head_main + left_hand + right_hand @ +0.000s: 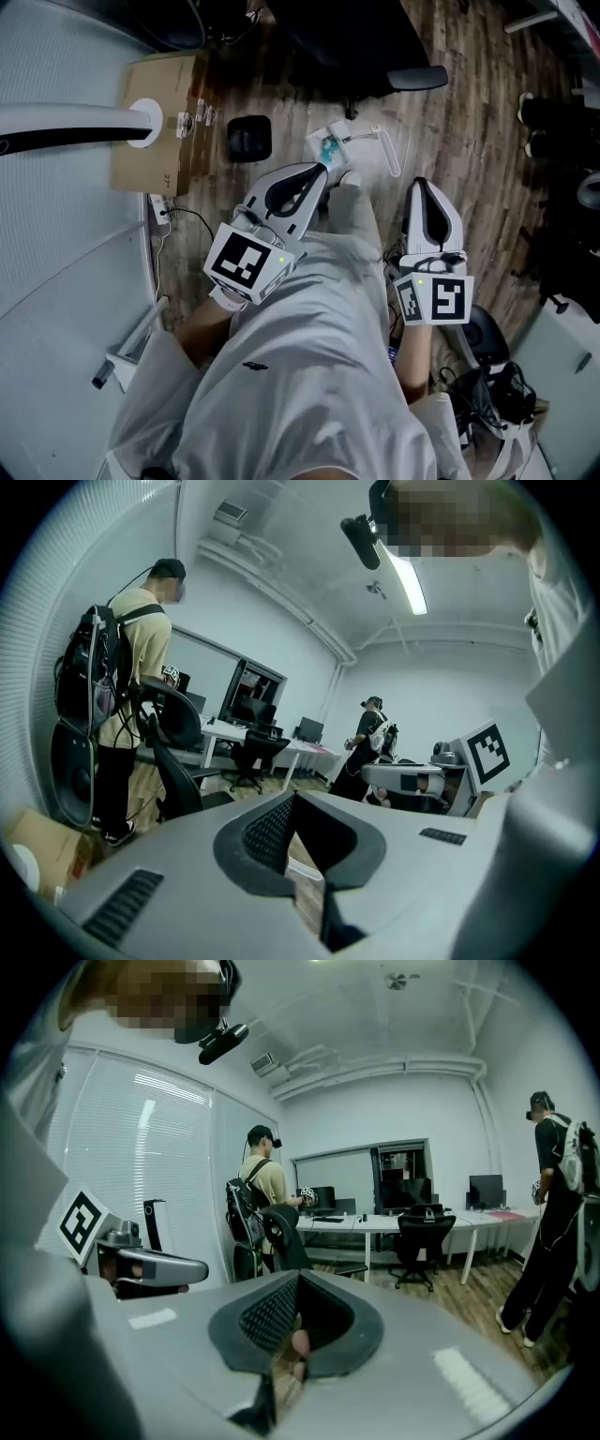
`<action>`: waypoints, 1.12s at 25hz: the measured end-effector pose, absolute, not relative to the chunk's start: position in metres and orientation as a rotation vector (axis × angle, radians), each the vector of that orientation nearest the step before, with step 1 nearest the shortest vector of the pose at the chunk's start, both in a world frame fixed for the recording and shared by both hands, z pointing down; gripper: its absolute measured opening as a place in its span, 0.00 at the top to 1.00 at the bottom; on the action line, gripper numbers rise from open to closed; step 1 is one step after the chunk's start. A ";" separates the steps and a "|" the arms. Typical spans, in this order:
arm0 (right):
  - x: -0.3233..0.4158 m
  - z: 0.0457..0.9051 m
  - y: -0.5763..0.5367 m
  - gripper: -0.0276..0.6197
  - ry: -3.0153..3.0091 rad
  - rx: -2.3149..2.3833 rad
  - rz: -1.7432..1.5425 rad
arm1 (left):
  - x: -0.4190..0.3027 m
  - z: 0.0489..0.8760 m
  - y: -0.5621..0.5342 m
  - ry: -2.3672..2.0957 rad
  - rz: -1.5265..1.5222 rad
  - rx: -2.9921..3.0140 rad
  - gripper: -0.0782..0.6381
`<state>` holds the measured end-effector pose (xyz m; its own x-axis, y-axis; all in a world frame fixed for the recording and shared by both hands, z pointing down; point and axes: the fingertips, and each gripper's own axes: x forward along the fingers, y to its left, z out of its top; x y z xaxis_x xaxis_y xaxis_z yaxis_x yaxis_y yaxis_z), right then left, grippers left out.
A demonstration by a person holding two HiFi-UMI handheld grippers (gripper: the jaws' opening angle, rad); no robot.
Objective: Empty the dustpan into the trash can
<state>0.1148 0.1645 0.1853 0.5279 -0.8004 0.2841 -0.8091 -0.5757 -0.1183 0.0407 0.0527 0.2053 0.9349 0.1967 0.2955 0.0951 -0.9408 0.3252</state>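
In the head view a white dustpan (pixel 330 143) with something teal on it lies on the wood floor, and a white looped handle (pixel 389 152) lies next to it. My left gripper (pixel 322 170) points at it from just short of it, jaws together, nothing in them. My right gripper (pixel 419 184) is held level with it, to the right of the dustpan, shut and empty. In the left gripper view the left gripper (pixel 295 797) shows its pads meeting. The right gripper (pixel 298 1277) looks the same in its own view. A dark squarish container (pixel 248 138) stands left of the dustpan; I cannot tell whether it is the trash can.
A cardboard box (pixel 159 122) sits at the left under a white pole (pixel 75 127). An office chair base (pixel 375 75) is beyond the dustpan. Cables and bags (pixel 497 394) lie at the right. Several people stand by desks (pixel 394 1227) across the room.
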 end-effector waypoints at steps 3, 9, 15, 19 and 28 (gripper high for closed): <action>0.124 0.200 0.171 0.94 -1.427 2.727 0.526 | 0.051 0.218 0.062 0.241 0.521 2.774 0.88; 0.134 0.234 0.167 0.94 -1.468 2.702 0.644 | 0.062 0.238 0.066 0.194 0.620 2.718 0.88; 0.149 0.273 0.165 0.93 -1.489 2.645 0.719 | 0.077 0.267 0.070 0.162 0.682 2.681 0.88; 0.154 0.301 0.159 0.87 -1.507 2.601 0.771 | 0.085 0.292 0.068 0.177 0.696 2.686 0.88; 0.173 0.353 0.146 0.80 -1.545 2.498 0.849 | 0.100 0.339 0.067 0.131 0.790 2.617 0.88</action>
